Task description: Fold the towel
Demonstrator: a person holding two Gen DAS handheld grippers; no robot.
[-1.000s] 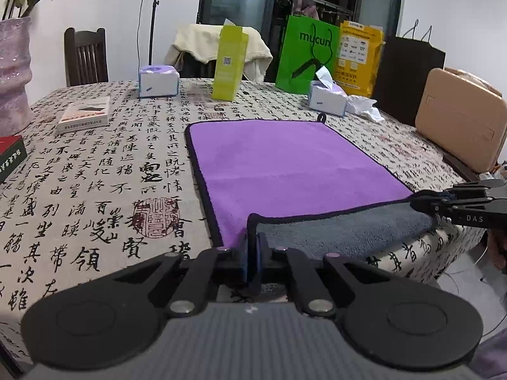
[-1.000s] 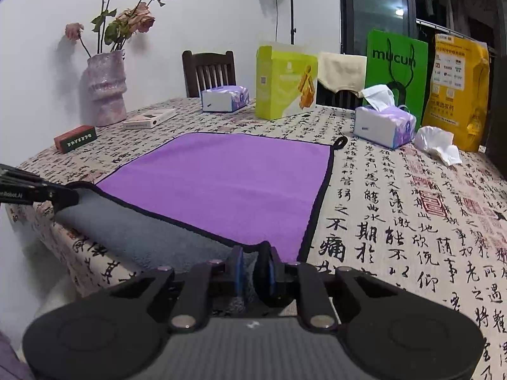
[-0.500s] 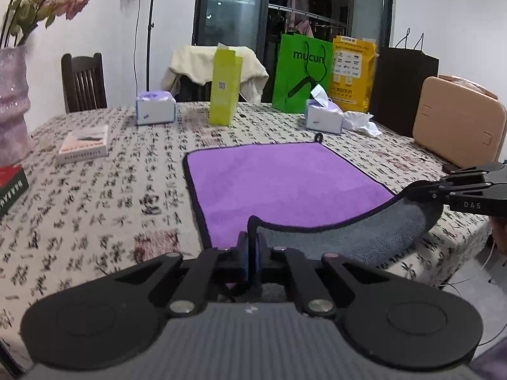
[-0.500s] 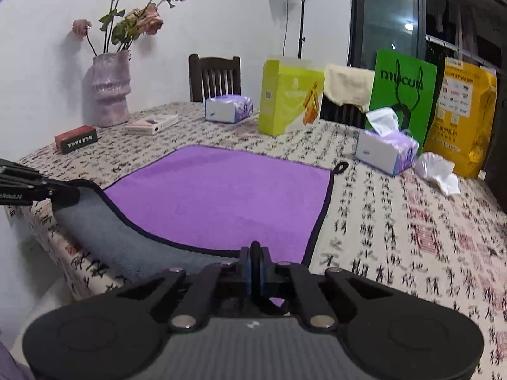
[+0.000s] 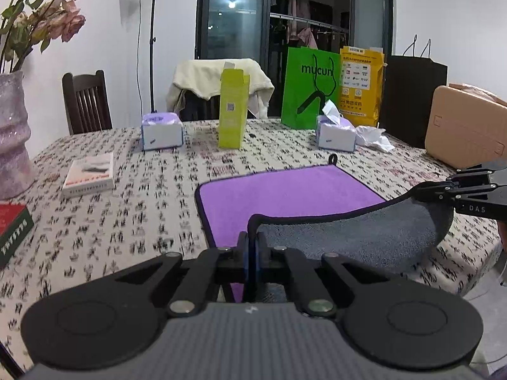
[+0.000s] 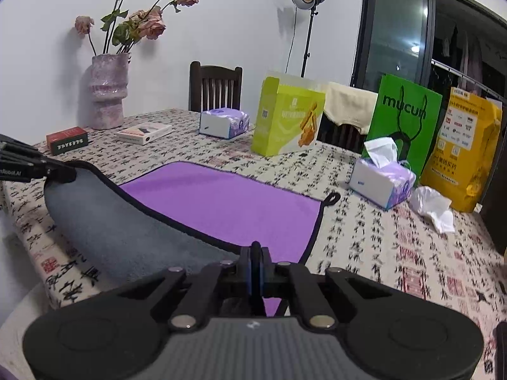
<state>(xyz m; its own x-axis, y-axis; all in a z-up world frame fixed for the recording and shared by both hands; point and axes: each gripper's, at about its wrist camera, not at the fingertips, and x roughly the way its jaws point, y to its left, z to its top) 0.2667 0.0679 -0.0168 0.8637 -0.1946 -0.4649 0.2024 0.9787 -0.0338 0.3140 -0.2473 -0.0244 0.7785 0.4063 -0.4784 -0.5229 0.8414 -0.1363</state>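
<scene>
A purple towel (image 5: 285,193) with a black hem and a grey underside lies on the patterned tablecloth; it also shows in the right wrist view (image 6: 221,202). My left gripper (image 5: 252,240) is shut on its near left corner. My right gripper (image 6: 255,253) is shut on its near right corner. Both hold the near edge lifted off the table, so the grey underside (image 5: 348,237) hangs curved between them. The right gripper shows at the right edge of the left wrist view (image 5: 418,193), and the left gripper at the left edge of the right wrist view (image 6: 63,172).
Behind the towel stand two tissue boxes (image 5: 161,131) (image 5: 336,131), a yellow-green carton (image 5: 233,107), a green bag (image 5: 309,90) and a yellow bag (image 5: 361,85). A vase (image 6: 107,91), a white box (image 5: 88,174) and a red box (image 5: 12,231) sit at the left. A tan case (image 5: 465,126) is at the right.
Both grippers have risen and moved forward with the towel's near edge. The near edge has lifted from the table's front edge and the grey underside now curls higher over the purple side.
</scene>
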